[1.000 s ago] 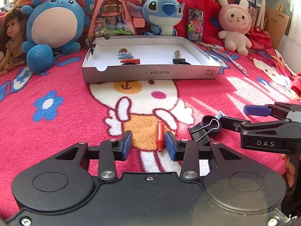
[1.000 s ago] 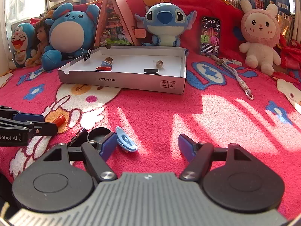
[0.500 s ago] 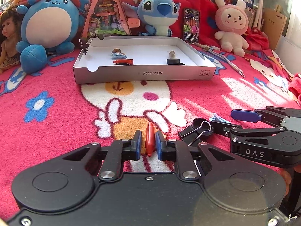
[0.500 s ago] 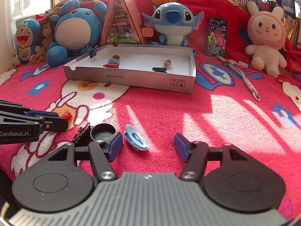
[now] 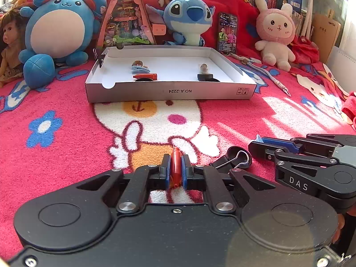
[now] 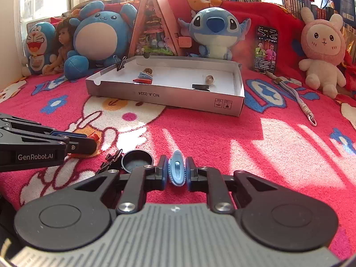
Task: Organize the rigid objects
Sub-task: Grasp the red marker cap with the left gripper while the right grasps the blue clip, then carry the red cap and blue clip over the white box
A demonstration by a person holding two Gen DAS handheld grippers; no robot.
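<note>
On the pink blanket (image 6: 244,155), the left gripper (image 5: 175,171) has just closed on an orange cap (image 5: 175,166); the right gripper (image 6: 176,171) has just closed, pinching a blue hair clip (image 6: 176,171), near the white cardboard tray (image 5: 169,92) farther back.

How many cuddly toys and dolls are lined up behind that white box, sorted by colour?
Blue plush toys: 3 (cat, round one, big-eared one)
Pink plush bunny: 1
Doll: 1
Total: 5
</note>
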